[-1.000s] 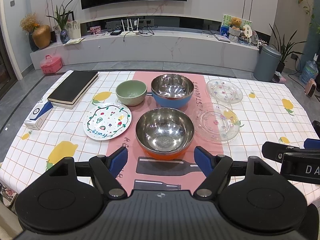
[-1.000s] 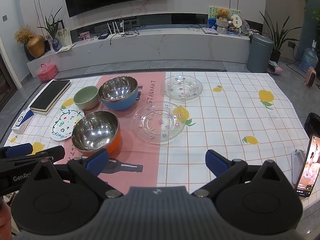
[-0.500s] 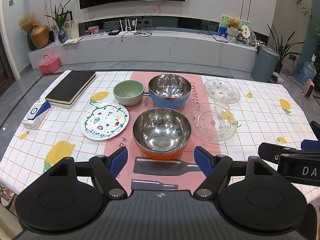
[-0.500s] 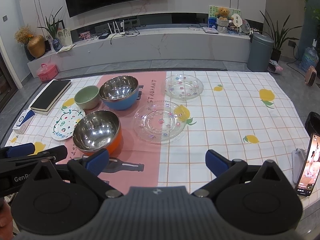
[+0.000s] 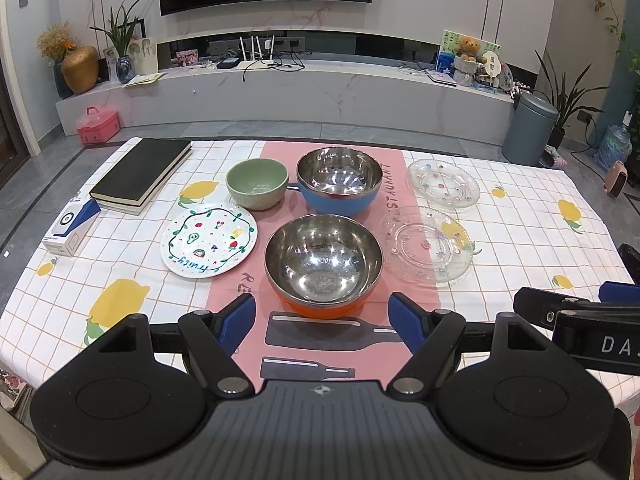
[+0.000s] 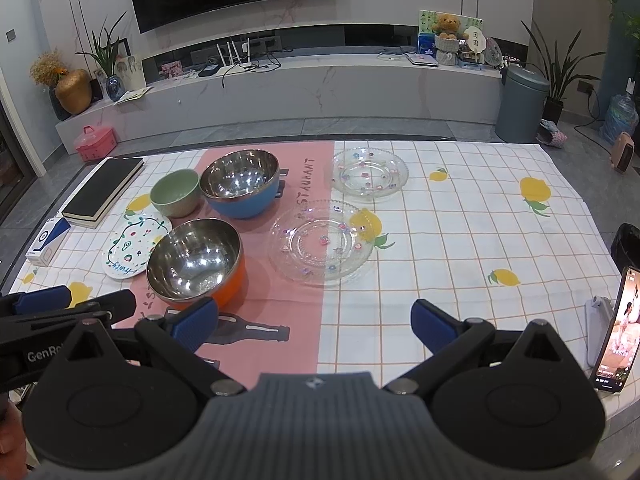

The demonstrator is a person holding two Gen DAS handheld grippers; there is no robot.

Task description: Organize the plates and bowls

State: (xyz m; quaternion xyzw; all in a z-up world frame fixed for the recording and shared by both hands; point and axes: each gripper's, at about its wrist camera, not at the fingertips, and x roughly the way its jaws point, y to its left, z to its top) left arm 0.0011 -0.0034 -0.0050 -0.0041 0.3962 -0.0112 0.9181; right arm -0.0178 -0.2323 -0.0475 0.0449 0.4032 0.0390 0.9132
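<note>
My left gripper (image 5: 322,314) and right gripper (image 6: 314,320) hover with fingers spread wide, empty; the orange bowl (image 5: 324,266) sits at twelve o'clock of the left.

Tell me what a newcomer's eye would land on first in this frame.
Two shiny steel bowls on the pink runner: the orange bowl nearest the left gripper, the blue bowl behind it. Left of them lie a green bowl and a fruit-painted plate; right, two clear glass plates.
</note>
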